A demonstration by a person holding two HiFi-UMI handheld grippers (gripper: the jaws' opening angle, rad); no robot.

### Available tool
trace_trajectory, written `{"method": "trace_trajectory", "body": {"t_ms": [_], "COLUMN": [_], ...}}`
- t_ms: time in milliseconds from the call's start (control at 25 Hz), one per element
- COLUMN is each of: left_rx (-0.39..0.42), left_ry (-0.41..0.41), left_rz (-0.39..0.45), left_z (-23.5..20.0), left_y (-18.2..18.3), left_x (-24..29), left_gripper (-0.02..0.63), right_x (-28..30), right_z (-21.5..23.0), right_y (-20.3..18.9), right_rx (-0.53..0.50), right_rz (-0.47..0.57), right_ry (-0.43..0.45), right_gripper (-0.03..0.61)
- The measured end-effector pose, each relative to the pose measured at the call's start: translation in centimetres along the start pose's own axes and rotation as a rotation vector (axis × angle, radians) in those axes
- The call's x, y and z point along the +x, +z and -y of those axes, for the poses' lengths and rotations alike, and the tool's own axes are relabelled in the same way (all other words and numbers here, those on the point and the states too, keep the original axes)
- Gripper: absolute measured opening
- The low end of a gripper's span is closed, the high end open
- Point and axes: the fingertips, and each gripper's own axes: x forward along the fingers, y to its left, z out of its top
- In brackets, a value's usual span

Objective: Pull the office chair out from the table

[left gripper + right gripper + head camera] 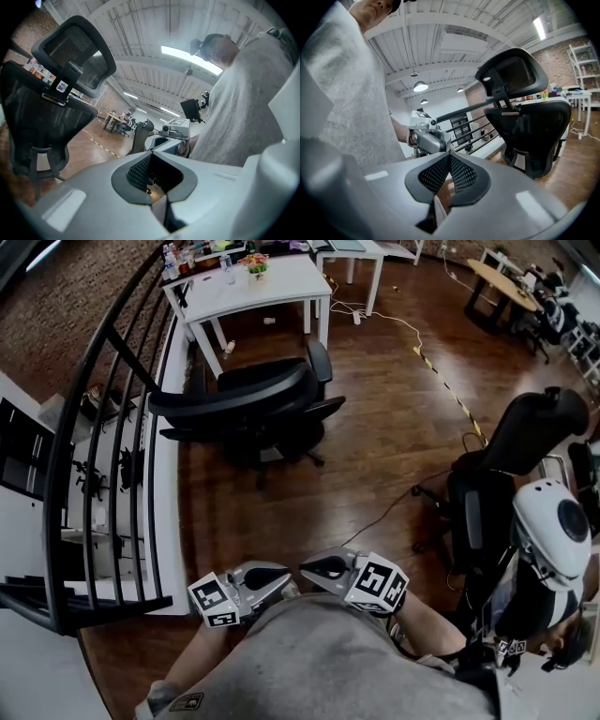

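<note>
The black office chair (258, 401) stands on the wooden floor, a short way out from the white table (267, 285) behind it. Both grippers are held close to the person's chest, far from the chair, tips pointing at each other. My left gripper (281, 583) is shut with nothing between its jaws. My right gripper (315, 569) is shut and empty too. In the left gripper view the chair (51, 108) rises at the left, beyond my shut left gripper (151, 154). In the right gripper view the chair (527, 117) stands at the right, past my shut right gripper (449, 154).
A black railing (98, 474) runs along the left edge of the floor. A second black chair (511, 451) stands at the right, with a cable (389, 507) trailing on the floor beside it. A yellow-black strip (450, 390) crosses the floor. Further desks (506, 282) stand at the far right.
</note>
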Motion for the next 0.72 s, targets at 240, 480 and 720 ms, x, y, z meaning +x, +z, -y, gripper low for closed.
{"method": "trace_trajectory", "body": {"t_ms": [240, 480, 720], "left_rx": [-0.005, 0.002, -0.003], "left_ry": [-0.006, -0.015, -0.017], "left_rz": [-0.009, -0.021, -0.027], "left_z": [0.1, 0.4, 1.4], "left_y": [-0.1, -0.1, -0.1], "left_x": [0.1, 0.2, 0.4], "left_gripper": [0.0, 0.0, 0.0], "right_x": [0.2, 0.2, -0.4], "right_z": [0.0, 0.0, -0.7], "right_y": [0.1, 0.5, 0.6], "right_rx": [-0.001, -0.014, -0.014], "right_rz": [-0.001, 0.005, -0.003], "right_ry": [0.004, 0.005, 0.013], "right_gripper": [0.006, 0.006, 0.006]}}
